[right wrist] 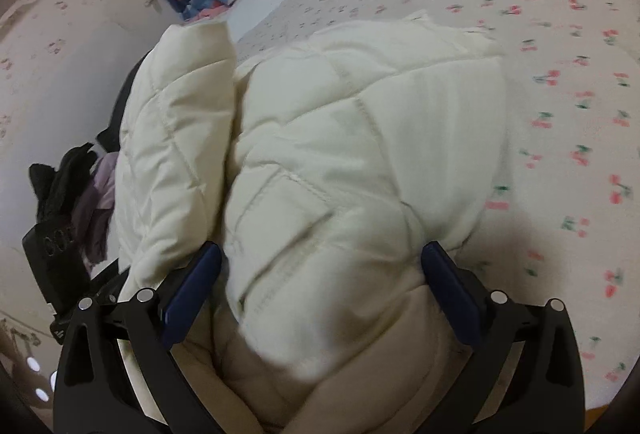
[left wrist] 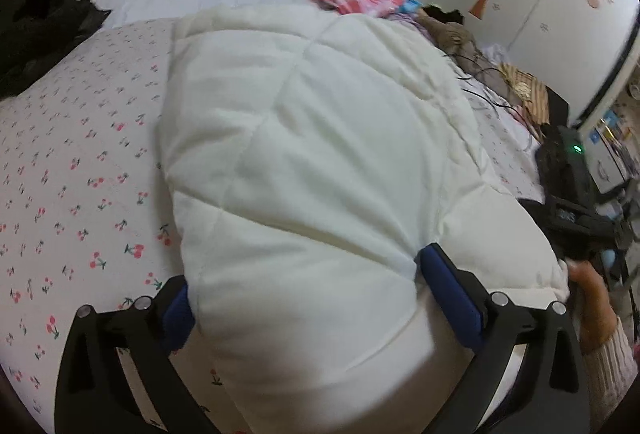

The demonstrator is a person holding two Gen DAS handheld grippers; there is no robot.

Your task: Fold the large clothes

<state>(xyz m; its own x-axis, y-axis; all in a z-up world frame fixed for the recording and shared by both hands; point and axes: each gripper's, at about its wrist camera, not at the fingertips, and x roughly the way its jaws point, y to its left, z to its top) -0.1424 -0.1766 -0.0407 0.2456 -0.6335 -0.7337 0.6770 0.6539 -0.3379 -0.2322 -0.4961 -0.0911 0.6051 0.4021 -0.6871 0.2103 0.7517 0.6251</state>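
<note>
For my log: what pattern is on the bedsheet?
Small red cherries on white bedsheet, clearest in the left wrist view.
</note>
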